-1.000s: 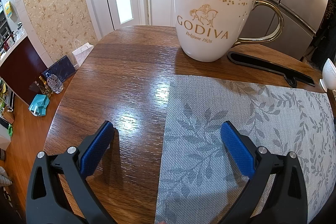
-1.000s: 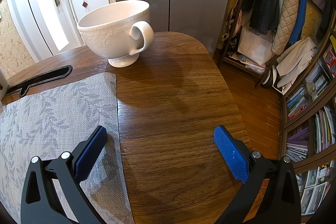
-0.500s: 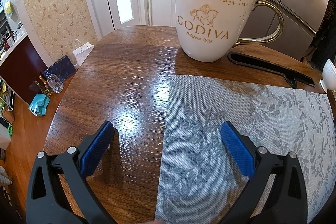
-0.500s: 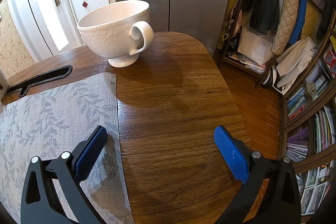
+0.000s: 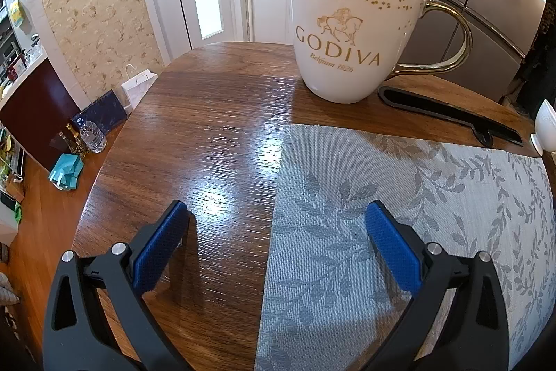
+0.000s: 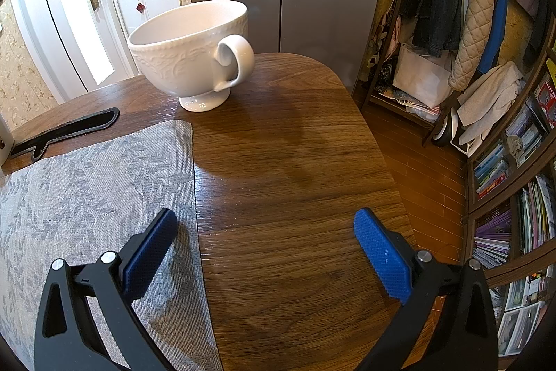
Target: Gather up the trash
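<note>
Left claw [image 5: 274, 240] spread wide, holding nothing, low over the placemat [image 5: 434, 197] edge. Right claw [image 6: 264, 247] likewise spread and bare, straddling mat and table [image 6: 295, 162]. Looks like a ready pose. No trash visible; only GODIVA mug [image 5: 351, 23], white cup [image 6: 191, 54], black tool [image 5: 448, 113].

Ahead of the left tool [image 5: 274, 218], bare desk [image 5: 215, 134] and flat placemat [image 5: 399, 197] are lying open up to the gold-handled mug [image 5: 354, 23] standing ahead and slightly right, a black flat piece [image 5: 448, 112] lying just beyond it to the right. Ahead of the right tool [image 6: 264, 225], wood is running free to the white footed cup [image 6: 194, 54] standing ahead-left; the desk edge is falling away close on the right.
</note>
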Demonstrator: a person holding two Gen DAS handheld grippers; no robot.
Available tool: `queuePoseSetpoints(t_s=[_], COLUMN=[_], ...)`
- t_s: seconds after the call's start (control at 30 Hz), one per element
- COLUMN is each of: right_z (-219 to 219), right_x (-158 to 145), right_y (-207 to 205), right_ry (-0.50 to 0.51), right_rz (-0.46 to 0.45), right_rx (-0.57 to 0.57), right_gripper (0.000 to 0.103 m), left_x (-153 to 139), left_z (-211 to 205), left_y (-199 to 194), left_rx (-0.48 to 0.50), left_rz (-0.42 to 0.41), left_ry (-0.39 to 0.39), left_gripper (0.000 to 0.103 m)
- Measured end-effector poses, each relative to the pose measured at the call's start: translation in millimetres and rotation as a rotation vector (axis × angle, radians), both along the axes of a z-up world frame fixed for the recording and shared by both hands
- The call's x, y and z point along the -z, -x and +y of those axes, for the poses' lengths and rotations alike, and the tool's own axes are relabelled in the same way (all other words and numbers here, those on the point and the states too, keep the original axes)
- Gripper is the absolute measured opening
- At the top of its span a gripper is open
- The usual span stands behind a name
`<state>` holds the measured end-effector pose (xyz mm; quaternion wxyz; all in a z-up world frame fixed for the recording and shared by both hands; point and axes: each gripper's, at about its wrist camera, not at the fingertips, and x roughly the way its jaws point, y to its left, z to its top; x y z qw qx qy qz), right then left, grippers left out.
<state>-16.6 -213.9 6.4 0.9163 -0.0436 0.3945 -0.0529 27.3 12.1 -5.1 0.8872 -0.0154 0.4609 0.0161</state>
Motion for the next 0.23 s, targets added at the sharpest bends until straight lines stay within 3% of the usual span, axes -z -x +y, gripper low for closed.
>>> queuePoseSetpoints(t_s=[0.23], right_z=[-0.1], right_x=[-0.1], right_y=[-0.1], right_ry=[0.000], right_rz=[0.000], right_rx=[0.000], right_gripper=[0.099], left_x=[-0.1], left_z=[0.2], left_y=[-0.2], left_rx=[0.000], left_rz=[0.000], left_ry=[0.000], left_gripper=[0.102])
